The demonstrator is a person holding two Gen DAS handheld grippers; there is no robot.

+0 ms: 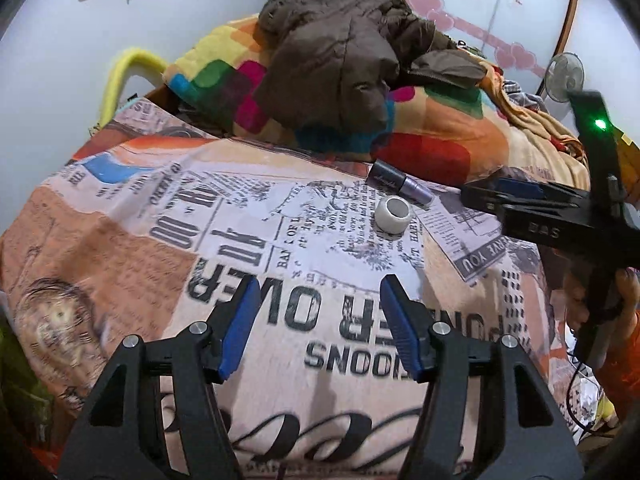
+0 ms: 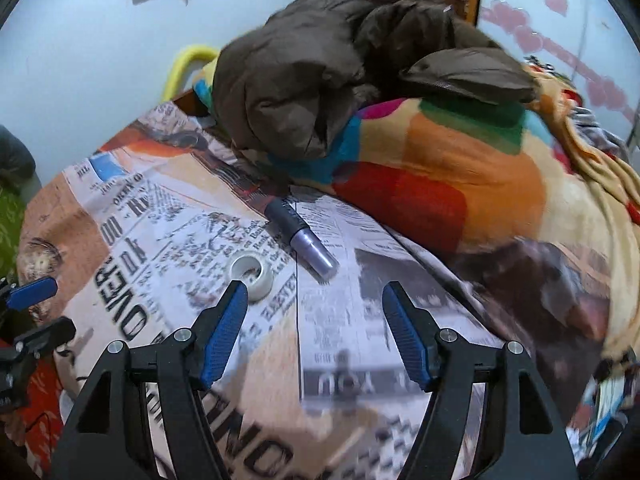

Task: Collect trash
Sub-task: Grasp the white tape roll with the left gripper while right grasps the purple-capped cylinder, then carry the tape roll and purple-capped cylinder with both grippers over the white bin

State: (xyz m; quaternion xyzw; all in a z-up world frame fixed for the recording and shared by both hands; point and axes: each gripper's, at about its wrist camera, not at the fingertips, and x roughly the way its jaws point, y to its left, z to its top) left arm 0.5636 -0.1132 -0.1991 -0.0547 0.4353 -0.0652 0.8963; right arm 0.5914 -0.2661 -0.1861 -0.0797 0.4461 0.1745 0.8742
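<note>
Two small pieces of trash lie on the newsprint-patterned bedsheet [image 1: 120,240]. At the 12 o'clock of the left tongs [image 1: 316,312], whose blue pads stand apart with nothing between them, sits a white tape roll [image 1: 394,215], hollow side up; just beyond it, toward 1 o'clock, lies a tube [image 1: 400,182] with a dark cap and a metallic lilac body. The right tongs [image 2: 316,316] are likewise parted and empty, the tape roll beside their left pad at 11 o'clock, the tube at 12.

Left gripper [image 1: 316,304] hangs open over the bed [image 1: 120,240]; tape roll [image 1: 394,215] and tube [image 1: 400,182] lie ahead.
</note>
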